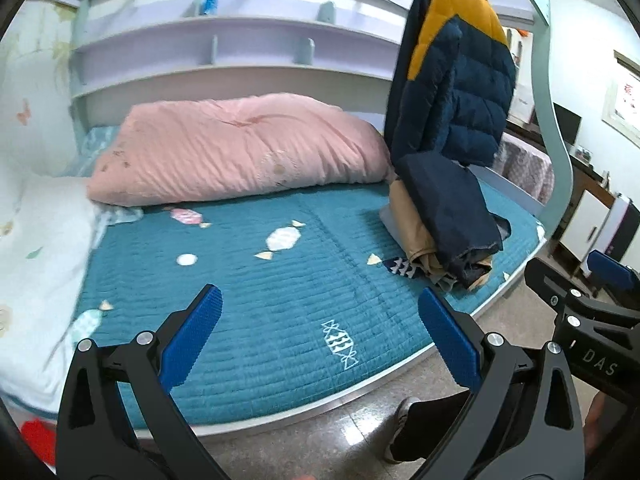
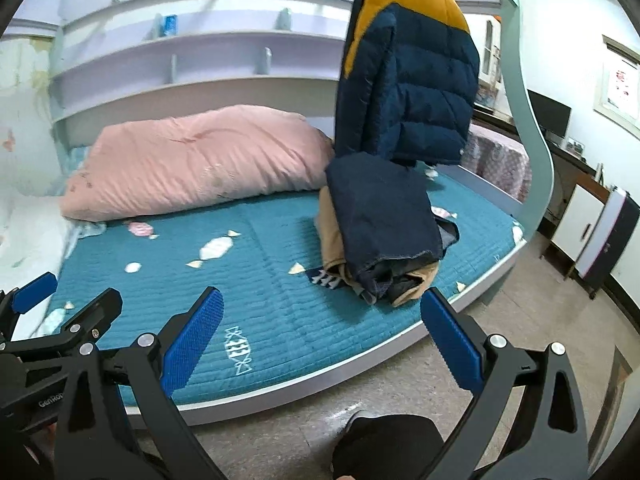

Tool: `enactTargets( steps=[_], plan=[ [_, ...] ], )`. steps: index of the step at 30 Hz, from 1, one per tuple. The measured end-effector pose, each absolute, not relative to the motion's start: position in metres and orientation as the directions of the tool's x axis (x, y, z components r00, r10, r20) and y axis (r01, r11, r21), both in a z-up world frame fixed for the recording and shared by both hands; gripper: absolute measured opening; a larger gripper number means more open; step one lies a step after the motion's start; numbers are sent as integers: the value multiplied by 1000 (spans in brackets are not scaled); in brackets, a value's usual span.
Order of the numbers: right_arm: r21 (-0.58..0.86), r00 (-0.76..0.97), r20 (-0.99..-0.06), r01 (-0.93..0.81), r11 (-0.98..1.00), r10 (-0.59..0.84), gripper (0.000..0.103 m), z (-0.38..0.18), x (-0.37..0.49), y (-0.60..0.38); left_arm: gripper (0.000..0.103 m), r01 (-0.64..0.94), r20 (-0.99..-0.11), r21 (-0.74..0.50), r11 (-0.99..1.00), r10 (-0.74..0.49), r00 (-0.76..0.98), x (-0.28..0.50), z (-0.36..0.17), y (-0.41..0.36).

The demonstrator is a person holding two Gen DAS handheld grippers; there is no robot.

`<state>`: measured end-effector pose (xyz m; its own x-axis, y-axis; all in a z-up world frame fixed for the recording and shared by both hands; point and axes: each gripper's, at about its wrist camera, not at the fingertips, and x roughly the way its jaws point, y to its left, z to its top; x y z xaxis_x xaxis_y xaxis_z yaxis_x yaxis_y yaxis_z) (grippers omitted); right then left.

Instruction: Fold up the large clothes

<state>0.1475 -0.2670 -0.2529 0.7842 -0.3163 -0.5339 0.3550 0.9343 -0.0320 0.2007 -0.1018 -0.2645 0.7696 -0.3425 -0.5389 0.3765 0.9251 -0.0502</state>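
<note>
The worry from here is the pile of folded clothes [image 2: 380,232] at the right side of the bed [image 2: 280,320]: dark denim sits on top of a tan garment, and the stack lies close to the mattress edge. A clumsy pull on the navy-and-mustard puffer jacket [image 2: 416,80] hanging just above it could drag the hem across the stack and tip it toward the floor. The jacket is bulky and slippery-looking, so I'd guess a thin pinch could slide off it.

The left gripper [image 1: 320,340] hovers over the teal quilt, fingers [image 1: 192,340] spread wide, holding and touching nothing. The right gripper [image 2: 324,340] is likewise wide open and empty, near the bed's front edge, with the pile just beyond it.
</note>
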Motion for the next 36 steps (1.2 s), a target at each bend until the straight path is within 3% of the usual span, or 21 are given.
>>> enactTargets(
  steps=[15,26,36],
  plan=[
    [28,881,-449,181,983,-150,96,-192,57,-258,98,143,-440,33,989,-114,891,73,-181,-87],
    [27,923,-363,146,989,-126,96,-156,-10,-259,99,119,-342,98,988,-79,937,-5,-142,-88],
    [43,943,-318,123,991,-103,96,-140,-40,-268,99,120,-300,77,990,-91,949,-35,-126,-90]
  ],
)
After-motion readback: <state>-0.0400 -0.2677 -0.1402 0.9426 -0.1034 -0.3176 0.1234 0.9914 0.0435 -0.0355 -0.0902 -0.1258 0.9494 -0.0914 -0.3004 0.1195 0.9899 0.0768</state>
